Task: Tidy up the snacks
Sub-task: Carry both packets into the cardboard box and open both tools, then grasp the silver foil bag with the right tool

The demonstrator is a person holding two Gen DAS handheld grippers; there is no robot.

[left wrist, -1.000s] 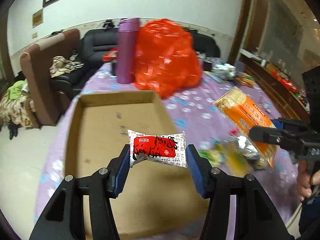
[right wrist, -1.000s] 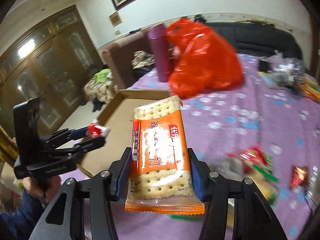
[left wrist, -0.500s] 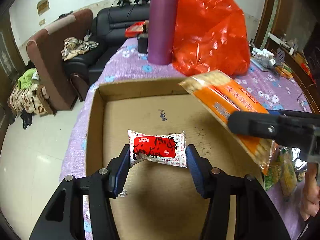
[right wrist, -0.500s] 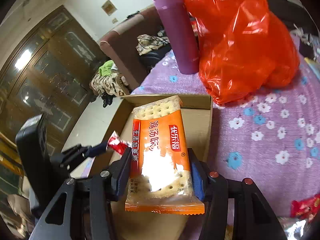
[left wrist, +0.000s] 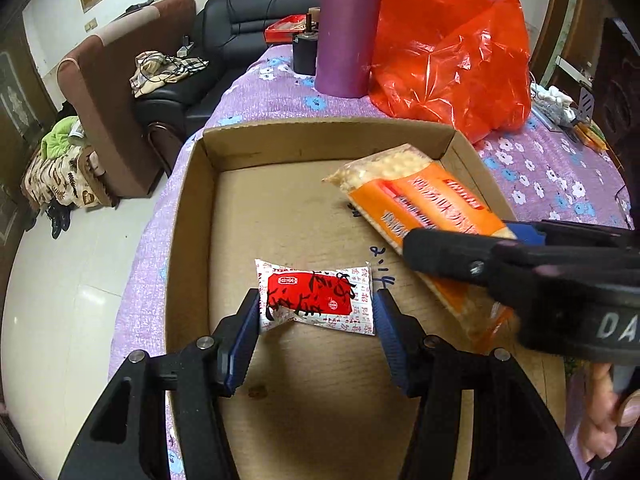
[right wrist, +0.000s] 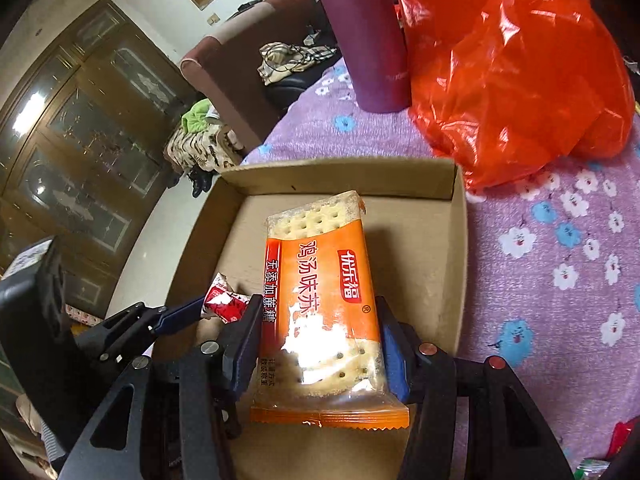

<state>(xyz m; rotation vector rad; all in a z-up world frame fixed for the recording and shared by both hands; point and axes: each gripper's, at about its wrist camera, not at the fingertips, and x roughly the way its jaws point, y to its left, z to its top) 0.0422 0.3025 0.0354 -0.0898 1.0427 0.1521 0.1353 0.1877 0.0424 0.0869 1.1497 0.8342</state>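
My left gripper (left wrist: pixel 316 316) is shut on a small red and white snack packet (left wrist: pixel 316 296) and holds it over the floor of an open cardboard box (left wrist: pixel 320 136). My right gripper (right wrist: pixel 320 344) is shut on an orange cracker packet (right wrist: pixel 320 300) and holds it over the same box (right wrist: pixel 460 248), to the right of the left gripper. The cracker packet also shows in the left wrist view (left wrist: pixel 416 204), and the small packet in the right wrist view (right wrist: pixel 224 300).
The box lies on a purple flowered tablecloth (left wrist: pixel 540 172). Behind it stand a purple bottle (left wrist: pixel 348 28) and a bulging red plastic bag (left wrist: pixel 452 44). Sofas (left wrist: pixel 120 80) and floor lie to the left. More snack wrappers (right wrist: pixel 620 436) lie at the right.
Both grippers have moved forward with their packets, from beside the box to above its inside. The bottle and red bag are now closer.
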